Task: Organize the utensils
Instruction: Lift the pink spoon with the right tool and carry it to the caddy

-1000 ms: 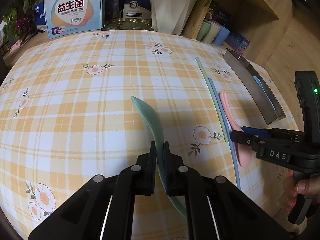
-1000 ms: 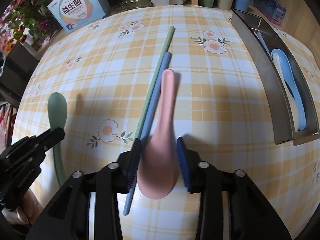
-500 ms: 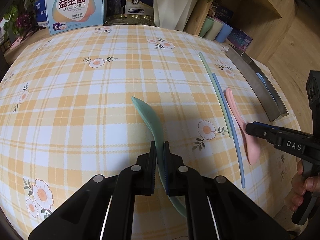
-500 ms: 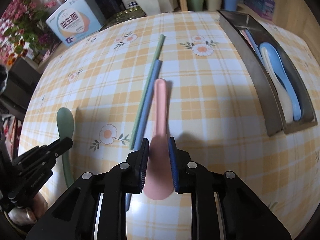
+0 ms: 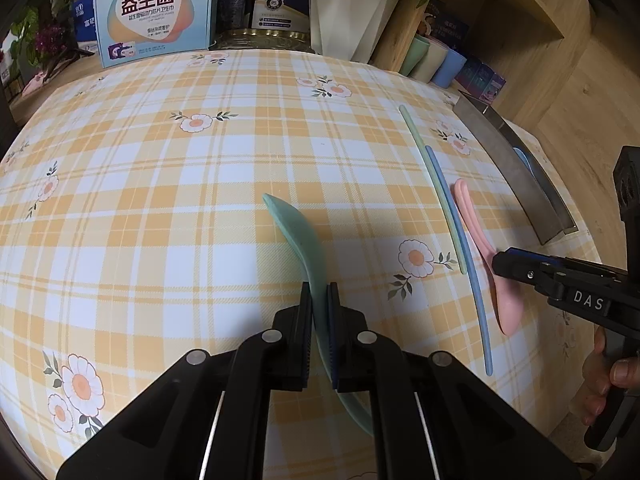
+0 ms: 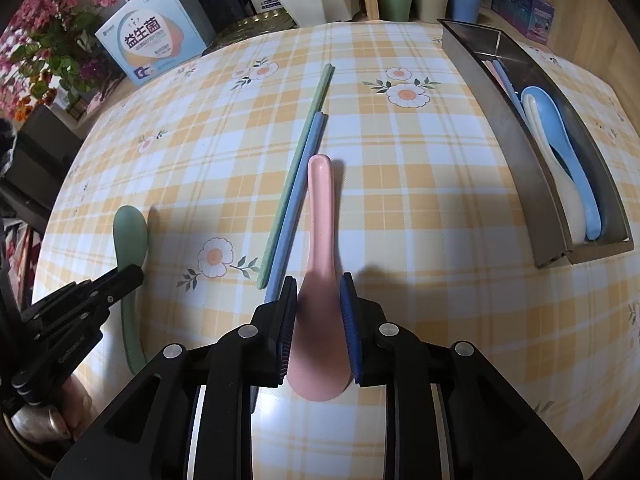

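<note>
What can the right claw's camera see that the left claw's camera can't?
Only the right wrist view shows inside the long metal tray, where a white spoon lies beside a blue spoon. Only the left wrist view shows the white plant pot. Both show the pink spoon and green spoon, each gripped in a claw.

Sunlit checked tablecloth (image 5: 168,216), wooden shelf (image 5: 500,4), wood floor (image 5: 592,92) beyond.
</note>
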Tool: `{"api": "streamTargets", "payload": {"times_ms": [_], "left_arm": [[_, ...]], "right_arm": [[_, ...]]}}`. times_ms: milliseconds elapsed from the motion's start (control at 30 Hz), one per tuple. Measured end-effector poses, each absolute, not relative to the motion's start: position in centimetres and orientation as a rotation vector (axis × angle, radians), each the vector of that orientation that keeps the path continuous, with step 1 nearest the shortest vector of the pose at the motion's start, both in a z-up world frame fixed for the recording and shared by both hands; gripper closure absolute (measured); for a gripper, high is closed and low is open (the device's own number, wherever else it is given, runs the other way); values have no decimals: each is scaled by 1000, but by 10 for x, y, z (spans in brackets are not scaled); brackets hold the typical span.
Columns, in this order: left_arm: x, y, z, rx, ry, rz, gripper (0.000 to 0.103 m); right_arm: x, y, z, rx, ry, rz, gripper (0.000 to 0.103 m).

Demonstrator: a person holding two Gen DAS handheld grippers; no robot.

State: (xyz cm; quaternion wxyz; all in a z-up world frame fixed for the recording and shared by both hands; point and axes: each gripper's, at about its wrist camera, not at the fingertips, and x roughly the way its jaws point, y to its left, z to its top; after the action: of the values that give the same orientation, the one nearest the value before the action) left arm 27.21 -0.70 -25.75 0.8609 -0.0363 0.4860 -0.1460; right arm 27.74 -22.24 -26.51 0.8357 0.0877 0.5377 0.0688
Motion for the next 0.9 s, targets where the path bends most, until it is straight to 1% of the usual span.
{"api": "streamTargets", "payload": {"times_ms": [300,533,633,733,767,800,833,900], "left_arm": [[271,-5,-259,-92,1021,-312,96],[271,-5,-260,-90,1019,-310,96],[271,-5,-260,-96,1019,-310,96],[271,-4,-260,-110,1024,-316,96],[271,-3,-260,-116,1026,-317,96],[271,-4,-260,-117,1027,-318,96],[271,-4,-260,-116,1026,-319,96],[270,-5,-258,-112,1024,-323,96]], "right_arm": [[278,-214,-272,150,1150,135,75],[278,-203,-273,42,1131,131,74],[277,-203,-272,31,1123,143,76],[273,-208,-267,97,1092,167,81],[272,-209,-263,101,1074,171,85],[271,-210,-258,104,1056,176,95],[271,-209,-254,104,1044,177,99],[272,-210,-251,100,1041,182,100]]}}
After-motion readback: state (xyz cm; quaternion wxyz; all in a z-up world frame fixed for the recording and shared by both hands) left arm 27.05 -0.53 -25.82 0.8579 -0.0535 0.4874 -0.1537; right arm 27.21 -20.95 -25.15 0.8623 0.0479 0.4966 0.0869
